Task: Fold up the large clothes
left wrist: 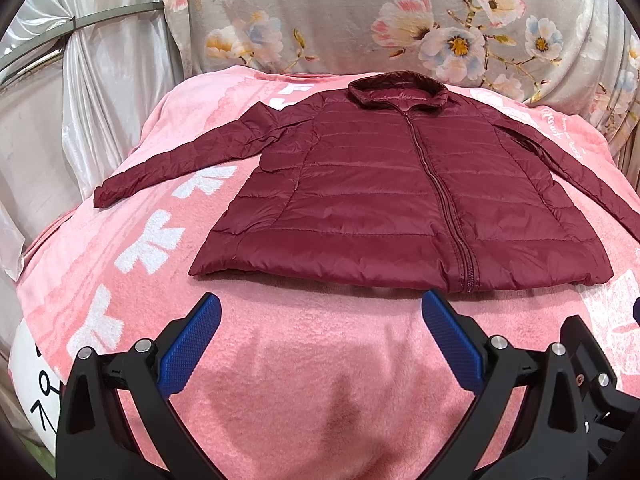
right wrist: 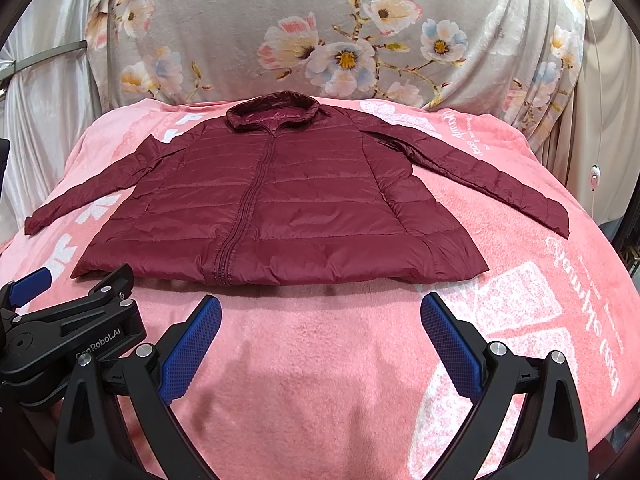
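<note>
A dark red quilted jacket (left wrist: 380, 192) lies flat on a pink blanket (left wrist: 320, 360), zipped, collar at the far end, both sleeves spread outward. It also shows in the right wrist view (right wrist: 288, 208). My left gripper (left wrist: 320, 304) is open and empty, hovering just in front of the jacket's hem, left of the zipper. My right gripper (right wrist: 320, 306) is open and empty, just in front of the hem, right of the zipper. The left gripper's body (right wrist: 68, 328) shows at the left of the right wrist view.
A grey floral cloth (left wrist: 360, 20) hangs behind the blanket. White satin drapes (left wrist: 100, 100) hang at the left. A white cord with a switch (right wrist: 596, 178) hangs at the right. The blanket falls away at its left and right edges.
</note>
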Tool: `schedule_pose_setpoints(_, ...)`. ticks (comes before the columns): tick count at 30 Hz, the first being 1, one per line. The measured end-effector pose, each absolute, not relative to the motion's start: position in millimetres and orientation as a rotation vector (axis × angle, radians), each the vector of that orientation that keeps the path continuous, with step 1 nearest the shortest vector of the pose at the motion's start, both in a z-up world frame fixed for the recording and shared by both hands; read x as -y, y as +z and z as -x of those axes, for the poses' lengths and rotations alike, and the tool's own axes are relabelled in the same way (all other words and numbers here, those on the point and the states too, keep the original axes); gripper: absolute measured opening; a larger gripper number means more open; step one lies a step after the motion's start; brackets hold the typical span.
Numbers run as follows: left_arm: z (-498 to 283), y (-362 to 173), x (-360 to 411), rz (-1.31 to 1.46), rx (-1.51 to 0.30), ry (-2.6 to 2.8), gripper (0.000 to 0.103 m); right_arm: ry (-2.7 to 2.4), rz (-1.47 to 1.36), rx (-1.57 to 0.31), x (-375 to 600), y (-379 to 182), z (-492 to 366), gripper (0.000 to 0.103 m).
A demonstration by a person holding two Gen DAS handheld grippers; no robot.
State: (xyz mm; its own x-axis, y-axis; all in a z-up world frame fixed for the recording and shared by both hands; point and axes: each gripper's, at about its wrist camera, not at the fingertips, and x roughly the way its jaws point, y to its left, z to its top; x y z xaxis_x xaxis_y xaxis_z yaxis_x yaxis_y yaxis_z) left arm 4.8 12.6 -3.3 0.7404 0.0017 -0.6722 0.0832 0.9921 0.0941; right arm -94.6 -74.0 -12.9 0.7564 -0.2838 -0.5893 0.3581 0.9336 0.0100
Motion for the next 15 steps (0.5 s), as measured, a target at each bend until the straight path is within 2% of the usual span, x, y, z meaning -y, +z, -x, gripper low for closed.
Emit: schedule_pose_setpoints(15, -5.2, -3.4, -13.5, -0.12, -0.736, -0.046, 0.098, -0.349, -0.126, -0.621, 74.9, -13.4, 94.6, 0.098)
